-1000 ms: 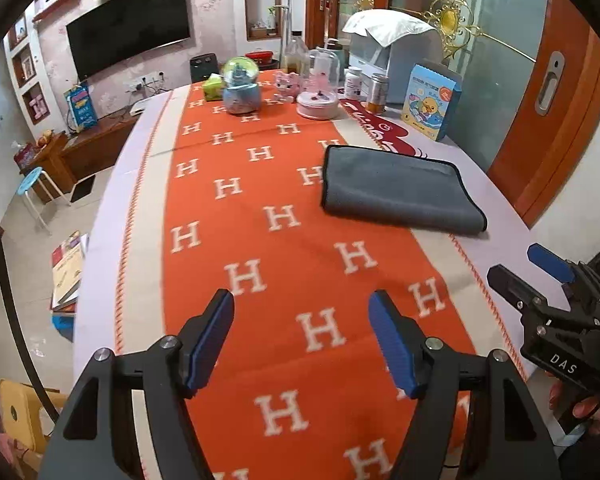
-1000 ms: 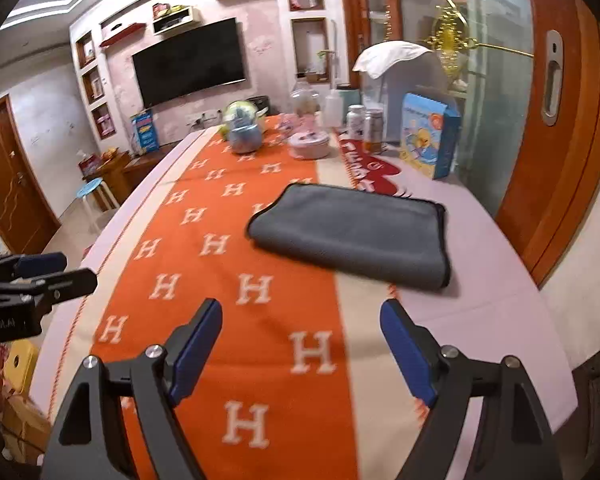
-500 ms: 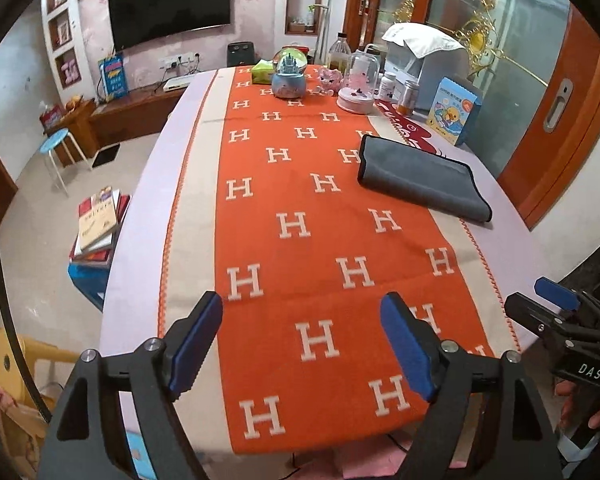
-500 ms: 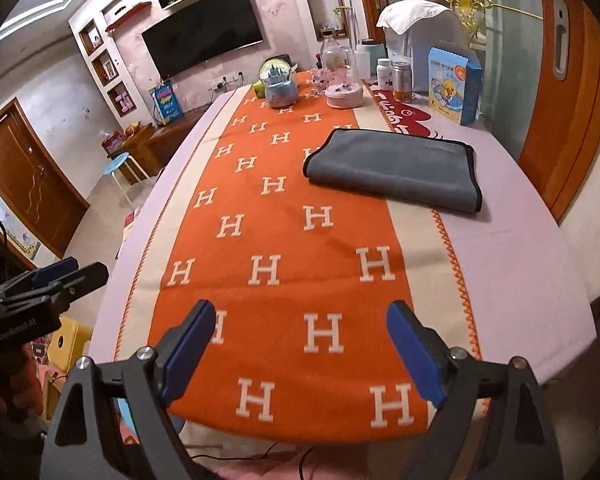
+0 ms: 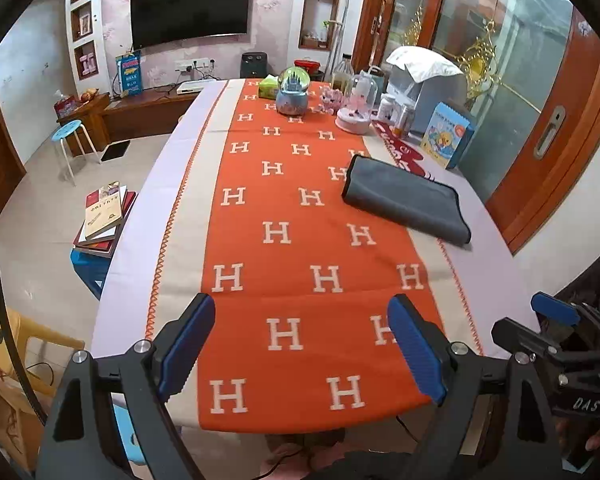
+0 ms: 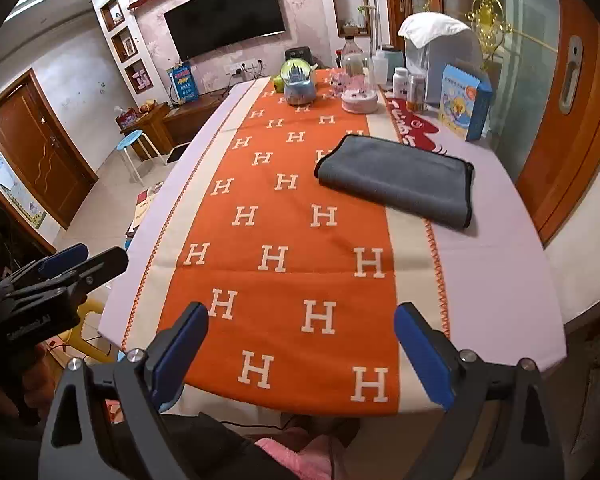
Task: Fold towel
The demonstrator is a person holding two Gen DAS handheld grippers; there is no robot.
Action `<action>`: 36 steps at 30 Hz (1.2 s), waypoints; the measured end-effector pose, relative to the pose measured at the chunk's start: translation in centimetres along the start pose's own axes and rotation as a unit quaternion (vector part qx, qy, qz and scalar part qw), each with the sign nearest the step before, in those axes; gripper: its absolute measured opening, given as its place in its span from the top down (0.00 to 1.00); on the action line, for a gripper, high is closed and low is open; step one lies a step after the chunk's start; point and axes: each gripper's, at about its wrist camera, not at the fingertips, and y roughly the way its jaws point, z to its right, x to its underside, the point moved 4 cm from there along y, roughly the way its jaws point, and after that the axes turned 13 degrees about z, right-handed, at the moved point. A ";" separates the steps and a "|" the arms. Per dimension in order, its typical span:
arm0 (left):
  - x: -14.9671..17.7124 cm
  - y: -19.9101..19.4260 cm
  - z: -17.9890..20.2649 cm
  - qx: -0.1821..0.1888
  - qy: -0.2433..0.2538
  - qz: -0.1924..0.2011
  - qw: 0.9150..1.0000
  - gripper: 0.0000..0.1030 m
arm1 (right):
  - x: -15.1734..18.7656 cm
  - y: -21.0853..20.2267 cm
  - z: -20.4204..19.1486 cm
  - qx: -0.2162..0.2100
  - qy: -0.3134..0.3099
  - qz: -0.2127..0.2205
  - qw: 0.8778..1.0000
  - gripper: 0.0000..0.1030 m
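Note:
A grey towel (image 5: 406,198) lies folded in a flat rectangle on the right side of the table, half on the orange runner; it also shows in the right wrist view (image 6: 400,176). My left gripper (image 5: 300,344) is open and empty, held above the table's near edge, far from the towel. My right gripper (image 6: 300,350) is open and empty, also above the near edge. Each gripper shows in the other's view: the right one at the right edge (image 5: 556,332), the left one at the left edge (image 6: 72,264).
An orange runner with white H marks (image 5: 300,240) covers the table's middle. At the far end stand a snow globe (image 5: 293,92), a pink cake ornament (image 5: 356,116), jars, a blue box (image 5: 446,136) and a covered appliance. Books on a stool (image 5: 102,216) stand left of the table.
Both grippers have pulled back and risen away from the towel to the table's near edge. The towel has stayed in place, folded. Both grippers remain open.

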 end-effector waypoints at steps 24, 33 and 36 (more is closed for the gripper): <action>-0.7 -1.7 3.4 -0.077 0.024 0.045 0.996 0.06 | -0.8 -0.7 1.6 0.016 -0.002 0.022 1.000 0.00; -0.7 -1.1 3.6 -0.087 0.029 0.039 0.995 0.01 | -1.1 -0.2 1.7 0.016 -0.003 0.024 1.000 0.00; -0.7 -0.9 3.5 -0.092 0.030 0.037 0.995 0.01 | -1.2 -0.1 1.8 0.018 0.000 0.024 1.000 0.00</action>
